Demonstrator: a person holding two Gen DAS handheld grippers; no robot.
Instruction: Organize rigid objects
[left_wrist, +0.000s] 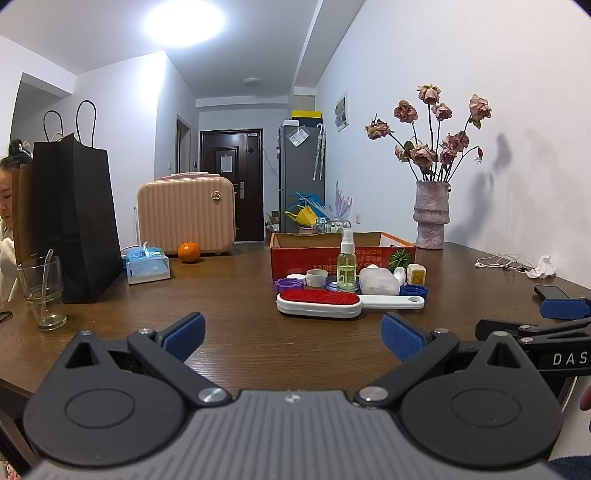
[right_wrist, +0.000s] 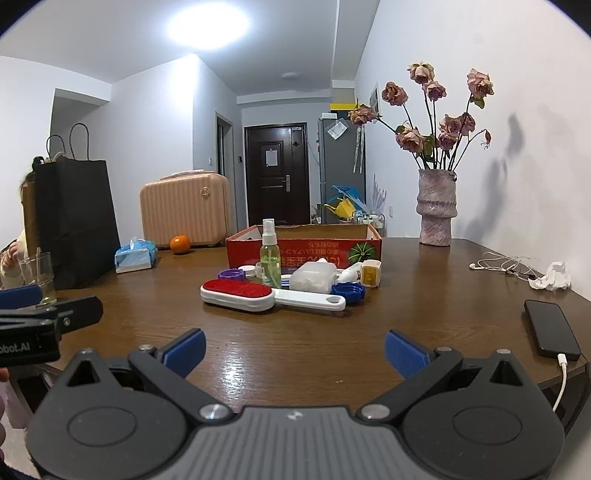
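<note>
Cardboard red open-topped box (right_wrist: 303, 248), interior hidden, stands behind a clear spray bottle (right_wrist: 270, 258); left tongs (left_wrist: 293, 338) and right tongs (right_wrist: 294, 349) gape, released.

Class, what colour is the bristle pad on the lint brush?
Red, on the white lint brush; clearest in the right wrist view.

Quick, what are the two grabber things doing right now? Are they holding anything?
Left gripper: open, holding nothing, above the table.
Right gripper: open, holding nothing.
</note>
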